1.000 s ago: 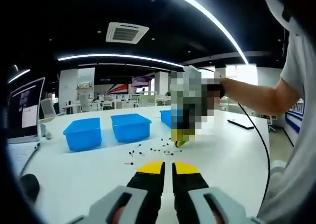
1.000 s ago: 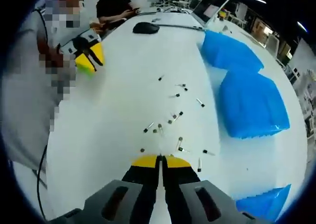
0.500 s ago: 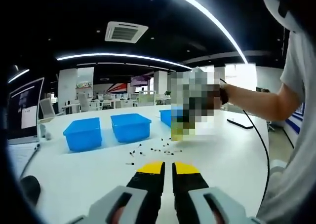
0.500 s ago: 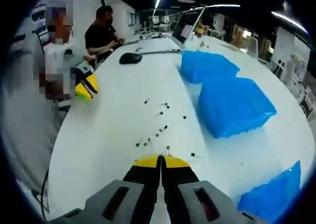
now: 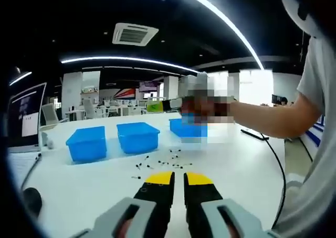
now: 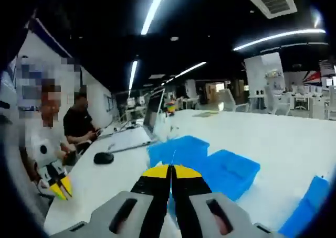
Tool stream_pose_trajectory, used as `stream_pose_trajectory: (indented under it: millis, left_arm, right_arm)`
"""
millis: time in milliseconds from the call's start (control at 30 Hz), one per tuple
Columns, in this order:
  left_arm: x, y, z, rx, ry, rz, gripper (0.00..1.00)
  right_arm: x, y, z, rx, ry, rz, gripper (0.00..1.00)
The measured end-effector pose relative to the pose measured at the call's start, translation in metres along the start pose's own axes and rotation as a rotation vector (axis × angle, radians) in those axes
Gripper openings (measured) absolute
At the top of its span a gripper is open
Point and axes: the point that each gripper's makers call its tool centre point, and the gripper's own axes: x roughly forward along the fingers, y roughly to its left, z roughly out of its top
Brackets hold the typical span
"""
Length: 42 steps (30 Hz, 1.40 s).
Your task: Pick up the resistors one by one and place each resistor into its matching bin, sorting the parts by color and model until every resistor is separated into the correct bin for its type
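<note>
in the left gripper view the left tool (image 5: 178,179) rises from the bottom with its two yellow-tipped jaws close together, a thin gap between them and nothing in it. just beyond its tips a scatter of small dark resistors (image 5: 160,162) lies loose on the white surface (image 5: 236,164); they are too small to count exactly, roughly a dozen or more. past them stand three blue bins: the left bin (image 5: 87,142), the middle bin (image 5: 138,136) beside it, and the third bin (image 5: 190,128) partly behind a person's outstretched arm (image 5: 268,117).

in the right gripper view the right tool (image 6: 169,172) has its jaws pressed together, and whether anything small sits between the tips cannot be told. it is held above the surface in front of two blue bins (image 6: 202,162), with a corner of another bin (image 6: 310,209) at the lower right. the left tool shows small at the lower left. a dark mouse (image 6: 103,158) lies on the surface, a laptop (image 6: 142,123) stands open behind it, and a seated person (image 6: 80,128) is at the far edge. the room is an open office with a dark ceiling, long light strips (image 5: 126,60) and a ceiling vent (image 5: 135,34).
</note>
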Motion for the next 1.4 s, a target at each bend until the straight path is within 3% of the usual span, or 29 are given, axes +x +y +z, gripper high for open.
stream_pose_trajectory:
  millis: [233, 500, 900, 1100, 1167, 1233, 1400]
  left_arm:
    - [0.002, -0.005, -0.003, -0.005, 0.016, -0.007, 0.1]
    - [0.004, -0.004, 0.0, -0.005, 0.013, -0.003, 0.11]
    - [0.008, -0.004, -0.003, -0.007, 0.02, -0.004, 0.11]
    - [0.007, -0.005, -0.004, -0.009, 0.021, -0.002, 0.11]
    - [0.007, -0.005, -0.005, -0.008, 0.023, -0.003, 0.11]
    - [0.007, -0.006, -0.007, -0.007, 0.03, -0.008, 0.11]
    - [0.008, -0.011, -0.007, -0.001, 0.028, -0.022, 0.11]
  right_arm:
    - [0.022, -0.012, -0.003, -0.011, 0.011, -0.058, 0.04]
    - [0.018, -0.035, -0.022, 0.031, 0.056, -0.122, 0.1]
    - [0.008, -0.032, -0.021, 0.01, 0.061, -0.108, 0.11]
    - [-0.003, -0.017, -0.011, -0.02, 0.057, -0.071, 0.11]
    - [-0.008, -0.011, -0.01, -0.046, 0.079, -0.05, 0.11]
    - [-0.017, -0.002, -0.014, -0.095, 0.143, -0.021, 0.11]
    - [-0.039, 0.024, -0.038, -0.203, 0.356, 0.068, 0.14]
